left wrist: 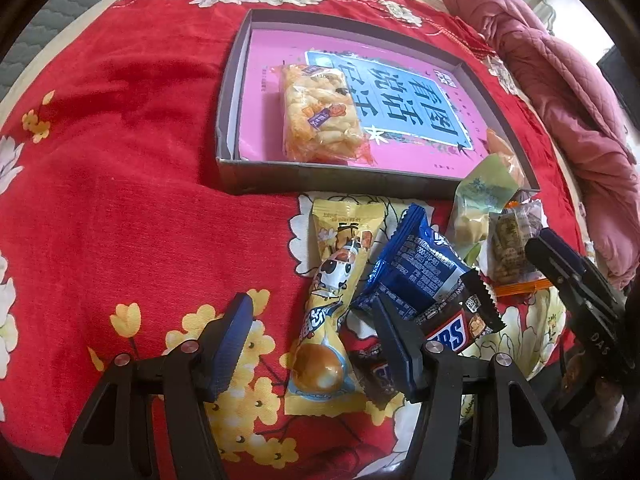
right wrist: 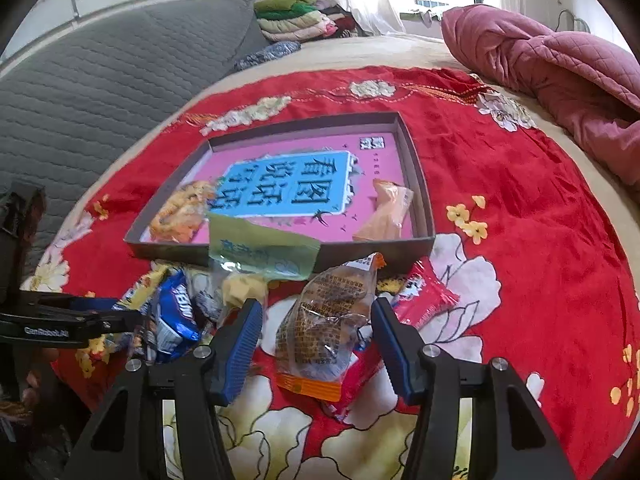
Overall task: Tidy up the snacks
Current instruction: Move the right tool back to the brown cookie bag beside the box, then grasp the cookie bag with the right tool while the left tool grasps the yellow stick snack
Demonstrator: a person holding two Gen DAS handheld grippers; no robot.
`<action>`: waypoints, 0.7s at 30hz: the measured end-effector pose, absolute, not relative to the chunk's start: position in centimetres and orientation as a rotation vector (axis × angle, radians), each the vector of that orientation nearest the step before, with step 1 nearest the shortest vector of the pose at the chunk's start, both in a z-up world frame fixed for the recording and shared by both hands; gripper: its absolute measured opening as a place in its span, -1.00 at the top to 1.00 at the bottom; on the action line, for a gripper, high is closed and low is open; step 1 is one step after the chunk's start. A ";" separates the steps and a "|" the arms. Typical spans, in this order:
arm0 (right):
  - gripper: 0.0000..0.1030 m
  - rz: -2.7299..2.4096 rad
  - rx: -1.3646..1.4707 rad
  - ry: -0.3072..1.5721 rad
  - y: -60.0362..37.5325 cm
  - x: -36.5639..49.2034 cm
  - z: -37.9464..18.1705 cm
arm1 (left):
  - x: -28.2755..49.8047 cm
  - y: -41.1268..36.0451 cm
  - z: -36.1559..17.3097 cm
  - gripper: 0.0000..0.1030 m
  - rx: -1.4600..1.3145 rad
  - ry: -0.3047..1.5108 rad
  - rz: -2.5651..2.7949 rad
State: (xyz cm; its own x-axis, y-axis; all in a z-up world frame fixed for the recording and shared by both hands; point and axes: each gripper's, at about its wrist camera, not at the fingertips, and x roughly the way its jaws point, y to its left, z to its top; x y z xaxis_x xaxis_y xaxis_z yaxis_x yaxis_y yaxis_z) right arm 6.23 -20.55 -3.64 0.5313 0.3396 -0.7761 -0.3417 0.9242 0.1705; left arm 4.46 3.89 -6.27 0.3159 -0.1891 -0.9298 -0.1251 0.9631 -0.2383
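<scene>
A shallow grey box (left wrist: 316,178) (right wrist: 424,184) with a pink and blue printed bottom lies on the red flowered cloth. It holds a clear pack of orange puffed snack (left wrist: 320,114) (right wrist: 180,210) and an orange packet (right wrist: 390,212). In front of it lies a pile: a yellow cow-print packet (left wrist: 332,300), a blue packet (left wrist: 416,272) (right wrist: 176,316), Snickers bars (left wrist: 460,324), a green packet (left wrist: 486,196) (right wrist: 260,248) and a clear brown-snack pack with orange ends (left wrist: 512,248) (right wrist: 328,320). My left gripper (left wrist: 312,344) is open around the yellow packet. My right gripper (right wrist: 316,336) is open around the clear brown-snack pack.
A red packet (right wrist: 420,300) lies under and right of the brown-snack pack. A pink quilt (right wrist: 560,76) is bunched at the far right. A grey padded headboard (right wrist: 100,88) and folded clothes (right wrist: 296,16) stand behind. The cloth (left wrist: 120,160) stretches left of the box.
</scene>
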 end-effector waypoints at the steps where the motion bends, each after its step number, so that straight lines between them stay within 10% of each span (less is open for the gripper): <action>1: -0.11 0.406 -0.002 0.928 -20.6 6.3 -3.6 | 4.5 3.9 -6.3 -0.25 -0.289 1.255 -0.043; 21: -0.19 0.369 -0.110 0.990 -19.2 7.9 -6.3 | 4.5 4.0 -6.6 -0.24 -0.298 1.256 -0.049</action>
State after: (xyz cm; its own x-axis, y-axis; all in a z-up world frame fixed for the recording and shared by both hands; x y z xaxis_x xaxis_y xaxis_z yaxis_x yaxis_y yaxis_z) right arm 7.94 -19.17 -6.27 0.4919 0.2539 -0.8328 -0.3534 0.9324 0.0755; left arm 4.54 3.97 -6.57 0.3141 -0.1987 -0.9283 -0.1258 0.9605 -0.2482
